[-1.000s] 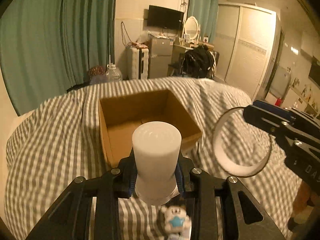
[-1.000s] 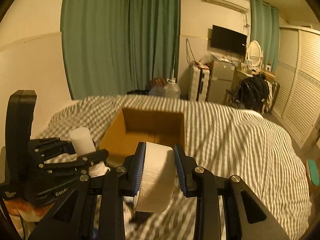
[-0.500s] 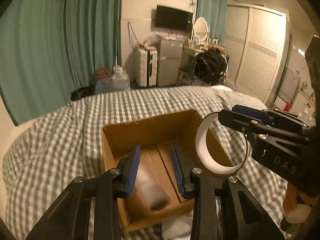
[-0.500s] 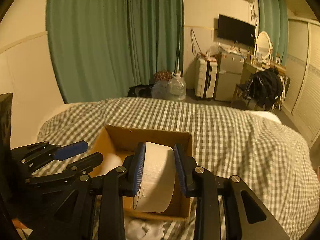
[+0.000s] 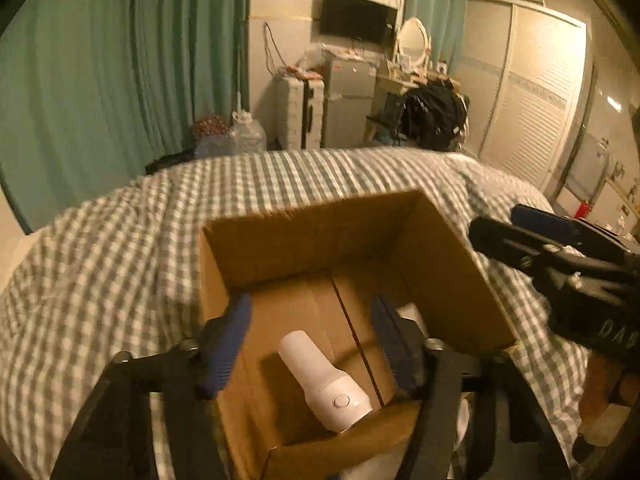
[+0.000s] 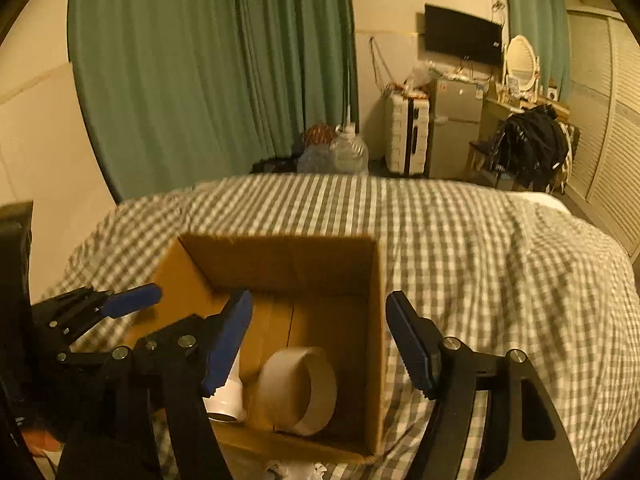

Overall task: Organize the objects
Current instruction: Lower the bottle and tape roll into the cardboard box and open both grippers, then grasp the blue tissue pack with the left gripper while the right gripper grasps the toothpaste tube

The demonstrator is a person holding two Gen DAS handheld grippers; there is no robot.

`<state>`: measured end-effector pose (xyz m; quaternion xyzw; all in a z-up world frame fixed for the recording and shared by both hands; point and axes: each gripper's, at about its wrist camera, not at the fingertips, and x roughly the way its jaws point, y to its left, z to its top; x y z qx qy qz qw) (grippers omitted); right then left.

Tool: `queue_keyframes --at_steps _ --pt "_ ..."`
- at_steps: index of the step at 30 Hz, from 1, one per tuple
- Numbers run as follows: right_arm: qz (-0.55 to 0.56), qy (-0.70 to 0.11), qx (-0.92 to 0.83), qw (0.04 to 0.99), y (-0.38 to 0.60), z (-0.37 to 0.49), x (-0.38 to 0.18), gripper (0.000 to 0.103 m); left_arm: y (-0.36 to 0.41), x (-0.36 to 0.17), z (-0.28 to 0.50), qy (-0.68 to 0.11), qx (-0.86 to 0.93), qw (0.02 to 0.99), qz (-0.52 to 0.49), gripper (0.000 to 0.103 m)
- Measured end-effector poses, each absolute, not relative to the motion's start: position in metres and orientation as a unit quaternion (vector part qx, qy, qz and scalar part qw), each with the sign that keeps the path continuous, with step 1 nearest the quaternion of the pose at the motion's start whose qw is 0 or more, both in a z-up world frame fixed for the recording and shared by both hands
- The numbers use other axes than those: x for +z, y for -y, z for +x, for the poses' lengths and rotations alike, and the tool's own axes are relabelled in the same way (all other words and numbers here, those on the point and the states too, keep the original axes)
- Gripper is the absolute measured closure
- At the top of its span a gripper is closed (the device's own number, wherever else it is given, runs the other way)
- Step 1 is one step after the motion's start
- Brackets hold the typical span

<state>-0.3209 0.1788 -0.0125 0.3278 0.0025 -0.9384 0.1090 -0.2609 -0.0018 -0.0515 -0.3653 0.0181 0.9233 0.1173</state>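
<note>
Both tongs hang empty over the cardboard box (image 5: 448, 280), which sits on the gingham-covered bed (image 5: 100, 264). Left gripper (image 5: 312, 340): jaws spread wide, nothing between the blue pads. Right gripper (image 6: 320, 340): likewise spread, nothing held. Inside the box, the white bottle (image 5: 320, 376) lies on its side on the floor, capped end toward the near wall, round button facing up; the tape roll (image 6: 298, 390) stands on edge near the near wall, just beside the bottle's end in the right wrist view — cannot tell whether they touch. Handling judgement: bottle looks like smooth rigid plastic, probably light, likely to roll and to slip in a loose pinch — best taken across the straight body, not the tapered shoulder. Tape roll is a thin-walled hoop, light, probably flexes if squeezed across its diameter; better pinched across its flat faces, or through the wall with one finger inside the ring. Box walls are thin card and would shift on the soft bedding if bumped. Something white and crumpled (image 6: 296, 470) lies on the cover just outside the near wall; too little of it shows to name it.
</note>
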Motion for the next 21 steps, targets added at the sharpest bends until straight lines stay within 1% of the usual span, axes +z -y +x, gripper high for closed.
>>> queue_keyframes --at_steps 2,5,7,10,14,17,21 --pt "0.315 -0.004 -0.943 0.105 -0.180 -0.306 0.004 0.029 0.005 -0.035 -0.245 -0.018 0.929 0.110 -0.353 0.021" --pt "0.303 -0.015 -0.947 0.103 -0.181 -0.281 0.027 0.025 0.009 -0.014 -0.224 -0.023 0.938 0.098 -0.333 0.012" --pt "0.297 -0.023 -0.949 0.103 -0.181 -0.263 0.041 0.022 0.011 0.004 -0.206 -0.024 0.944 0.089 -0.317 0.009" --pt "0.280 -0.036 -0.954 0.101 -0.180 -0.228 0.066 0.021 0.012 0.030 -0.178 -0.022 0.952 0.085 -0.294 0.007" --pt "0.253 -0.043 -0.961 0.102 -0.181 -0.180 0.100 0.017 0.011 0.059 -0.143 -0.018 0.963 0.068 -0.261 0.003" --pt "0.240 -0.044 -0.964 0.107 -0.182 -0.145 0.119 0.014 0.014 0.072 -0.118 -0.011 0.966 0.062 -0.253 0.003" --pt "0.229 -0.054 -0.966 0.110 -0.182 -0.103 0.128 0.013 0.017 0.078 -0.085 -0.009 0.966 0.055 -0.251 0.002"
